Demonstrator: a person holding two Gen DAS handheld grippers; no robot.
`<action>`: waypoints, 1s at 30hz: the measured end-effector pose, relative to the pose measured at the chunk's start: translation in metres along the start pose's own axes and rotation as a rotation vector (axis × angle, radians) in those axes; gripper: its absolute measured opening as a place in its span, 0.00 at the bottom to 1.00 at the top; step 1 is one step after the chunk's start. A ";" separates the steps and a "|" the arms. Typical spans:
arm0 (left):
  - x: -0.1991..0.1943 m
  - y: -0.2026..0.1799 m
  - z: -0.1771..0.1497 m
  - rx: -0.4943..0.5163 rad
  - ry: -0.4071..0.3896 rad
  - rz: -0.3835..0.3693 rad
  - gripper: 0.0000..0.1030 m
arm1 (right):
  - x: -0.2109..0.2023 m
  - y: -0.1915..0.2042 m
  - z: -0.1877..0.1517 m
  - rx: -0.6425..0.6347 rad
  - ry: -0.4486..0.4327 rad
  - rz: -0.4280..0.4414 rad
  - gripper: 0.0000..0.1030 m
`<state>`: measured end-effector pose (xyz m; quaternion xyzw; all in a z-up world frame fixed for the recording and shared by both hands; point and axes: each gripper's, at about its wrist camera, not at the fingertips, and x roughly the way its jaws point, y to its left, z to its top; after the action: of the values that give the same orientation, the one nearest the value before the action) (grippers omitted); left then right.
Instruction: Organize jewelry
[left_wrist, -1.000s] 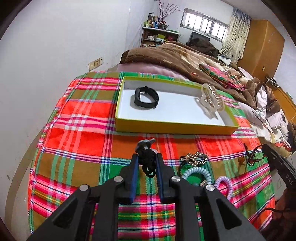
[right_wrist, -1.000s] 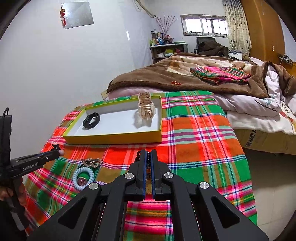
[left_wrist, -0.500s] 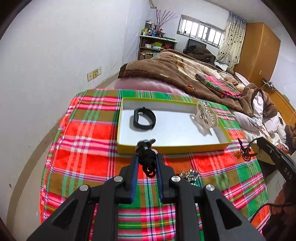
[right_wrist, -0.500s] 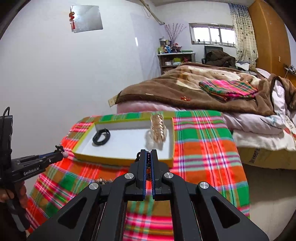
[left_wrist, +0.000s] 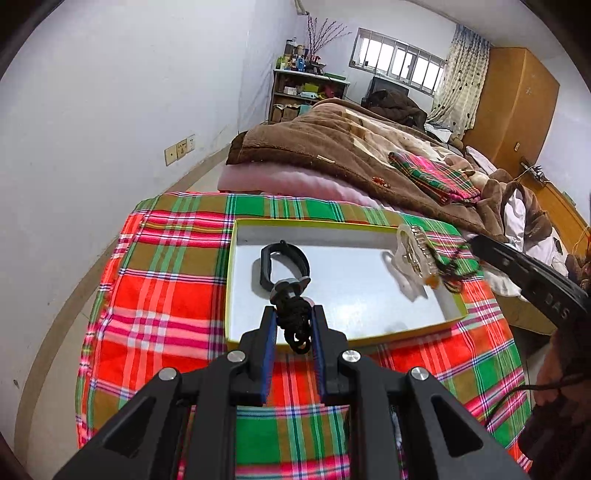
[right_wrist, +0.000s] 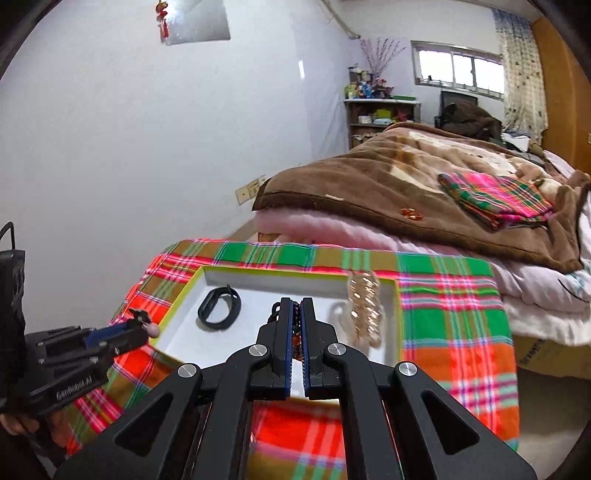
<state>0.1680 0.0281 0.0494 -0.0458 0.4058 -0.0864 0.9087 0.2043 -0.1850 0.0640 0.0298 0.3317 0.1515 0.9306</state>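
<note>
1. Left gripper is clamped on a black cord necklace. The bunched cord sits between the blue pads and its small pendant pokes out past the tips.
2. Right gripper is squeezed tight on a dark beaded string, which is barely visible in the slit between the fingers.
3. The yellow tray fills the middle of both views. Inside are a black band on the left and a gold hair claw standing at the right.
4. Key bit: in the left view the cord's tip hangs just over the tray's near rim, so the open white floor lies straight ahead, along the fingers.
5. The right one looks further in over the tray, I reckon, between the band and the claw.
</note>
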 end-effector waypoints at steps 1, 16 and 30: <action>0.002 0.001 0.001 0.001 0.002 0.000 0.18 | 0.006 0.002 0.003 -0.007 0.006 0.003 0.03; 0.046 0.017 0.007 -0.034 0.066 -0.002 0.18 | 0.091 0.016 0.024 0.008 0.130 0.054 0.03; 0.069 0.023 0.003 -0.039 0.108 0.010 0.18 | 0.136 0.022 0.023 0.023 0.213 0.075 0.03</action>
<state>0.2185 0.0368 -0.0026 -0.0568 0.4560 -0.0765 0.8849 0.3130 -0.1222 0.0019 0.0364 0.4290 0.1849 0.8834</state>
